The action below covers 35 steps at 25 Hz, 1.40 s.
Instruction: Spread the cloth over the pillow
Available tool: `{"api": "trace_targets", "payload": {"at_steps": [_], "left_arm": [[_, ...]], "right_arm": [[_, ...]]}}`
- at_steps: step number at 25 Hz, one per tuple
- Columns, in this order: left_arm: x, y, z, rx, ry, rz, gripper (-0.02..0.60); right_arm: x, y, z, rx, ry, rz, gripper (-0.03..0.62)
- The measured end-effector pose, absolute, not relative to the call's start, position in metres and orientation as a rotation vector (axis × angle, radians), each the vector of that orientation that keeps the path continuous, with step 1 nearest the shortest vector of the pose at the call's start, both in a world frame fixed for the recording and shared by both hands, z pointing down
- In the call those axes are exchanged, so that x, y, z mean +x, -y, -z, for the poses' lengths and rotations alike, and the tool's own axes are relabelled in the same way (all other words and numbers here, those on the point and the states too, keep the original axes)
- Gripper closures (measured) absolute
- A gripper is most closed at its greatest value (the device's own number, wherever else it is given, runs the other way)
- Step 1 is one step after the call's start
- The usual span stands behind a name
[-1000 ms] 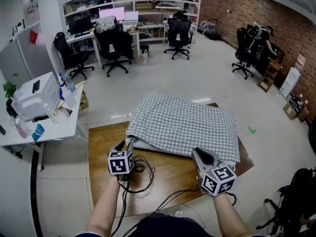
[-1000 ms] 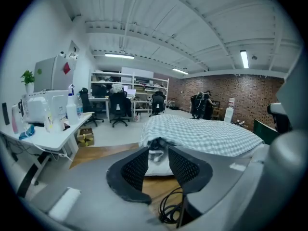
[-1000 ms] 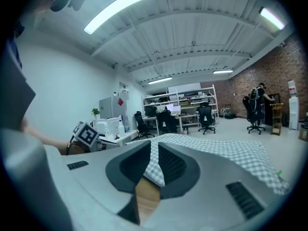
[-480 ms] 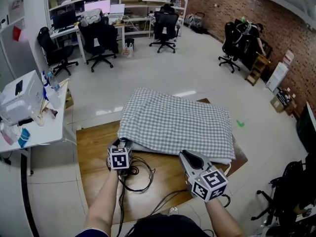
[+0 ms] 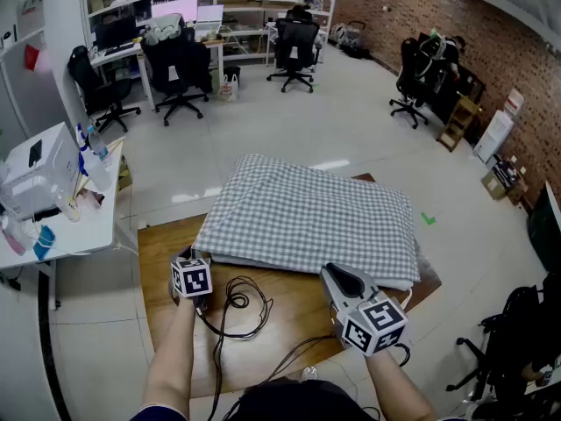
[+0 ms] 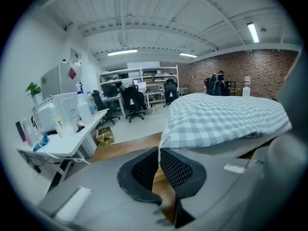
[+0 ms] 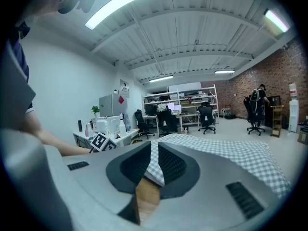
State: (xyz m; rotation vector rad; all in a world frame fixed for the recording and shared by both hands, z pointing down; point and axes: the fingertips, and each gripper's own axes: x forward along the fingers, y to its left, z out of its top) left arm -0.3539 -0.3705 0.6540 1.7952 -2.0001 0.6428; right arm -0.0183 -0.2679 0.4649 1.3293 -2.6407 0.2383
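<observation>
Under the checked cloth (image 5: 307, 213) the pillow (image 5: 399, 281) shows only a white near edge. Since a second ago the left gripper (image 6: 159, 149) has drawn outward, its jaws just closing onto the cloth's corner; the right gripper (image 7: 154, 154) pinches the near hem, cloth running forward from both

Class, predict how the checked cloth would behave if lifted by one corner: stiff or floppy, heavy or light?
Probably floppy: the cloth drapes over the rounded shape beneath and pinches thin in the right gripper. Likely light, since its edge looks thin. It would probably hang limp.
</observation>
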Motion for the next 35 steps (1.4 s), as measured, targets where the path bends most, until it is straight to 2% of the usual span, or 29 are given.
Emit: {"api": "trace_targets", "payload": {"at_steps": [7,14,20,25,35], "left_arm": [[-0.399,0.342,-0.670,1.620,2.000,-0.581,0.552],[-0.386,0.321,-0.636,1.700,2.009,-0.459,0.572],[-0.306,0.315,-0.523,2.080,1.872,-0.148,0.572],[-0.224,0.301,-0.441,2.320,1.730,-0.049,0.572],[-0.083,0.257,-0.385,2.548,1.383,0.032,0.572]], "right_arm": [[-0.007,0.263,-0.461,1.353,2.638,-0.234,0.536],[0.000,0.260,-0.459,1.359,2.654,-0.233,0.536],[0.019,0.263,-0.435,1.381,2.693,-0.172,0.536],[0.033,0.268,-0.403,1.405,2.746,-0.106,0.536],[0.037,0.255,-0.370,1.347,2.879,-0.055,0.540]]}}
